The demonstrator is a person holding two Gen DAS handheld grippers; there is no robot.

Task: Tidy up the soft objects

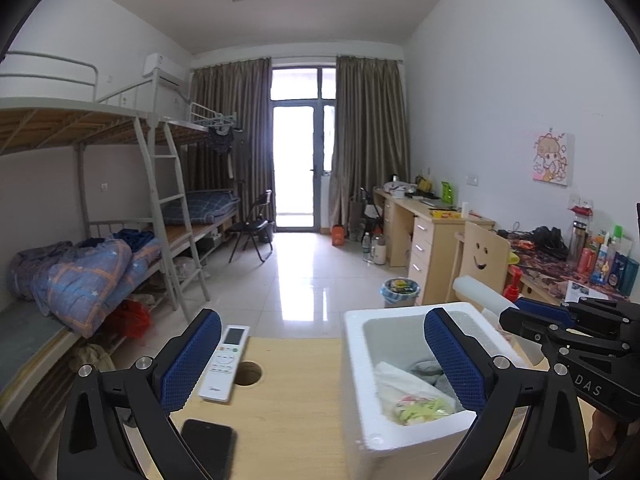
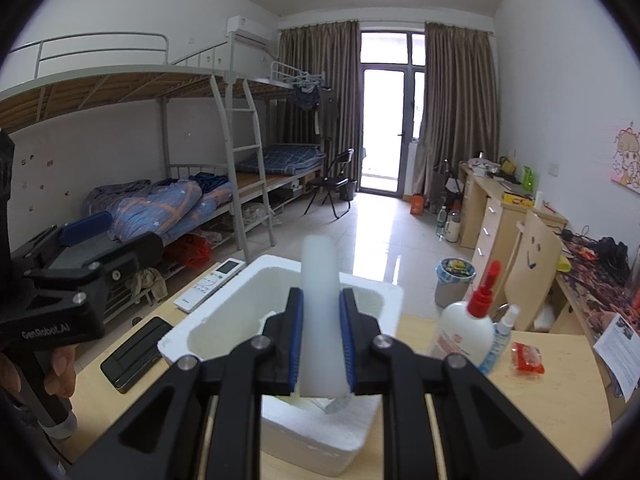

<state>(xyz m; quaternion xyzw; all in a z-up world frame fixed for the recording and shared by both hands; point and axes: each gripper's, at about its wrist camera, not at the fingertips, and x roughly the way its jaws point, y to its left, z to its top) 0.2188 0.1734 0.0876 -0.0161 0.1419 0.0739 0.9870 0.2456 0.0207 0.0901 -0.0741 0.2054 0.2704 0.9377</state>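
Note:
A white foam box (image 1: 360, 380) stands on the wooden table (image 1: 292, 400); it also shows in the right wrist view (image 2: 224, 316). Inside lie crumpled soft items: a white and yellow-green bag (image 1: 416, 400) and grey cloth (image 1: 424, 368). My right gripper (image 2: 321, 320) is shut on a long white foam piece (image 2: 320, 300) and holds it above the box. The foam piece's end (image 1: 480, 292) and the right gripper (image 1: 560, 320) show at the right of the left wrist view. My left gripper (image 1: 320, 356) is open and empty, one finger over the box.
A white remote (image 1: 226, 364) and a black phone (image 1: 208, 444) lie left of the box. A white bottle with red cap (image 2: 468, 328), a small spray bottle (image 2: 500, 336) and a red packet (image 2: 528, 356) stand right of it. A chair (image 2: 536, 256) and bin (image 2: 454, 280) are beyond.

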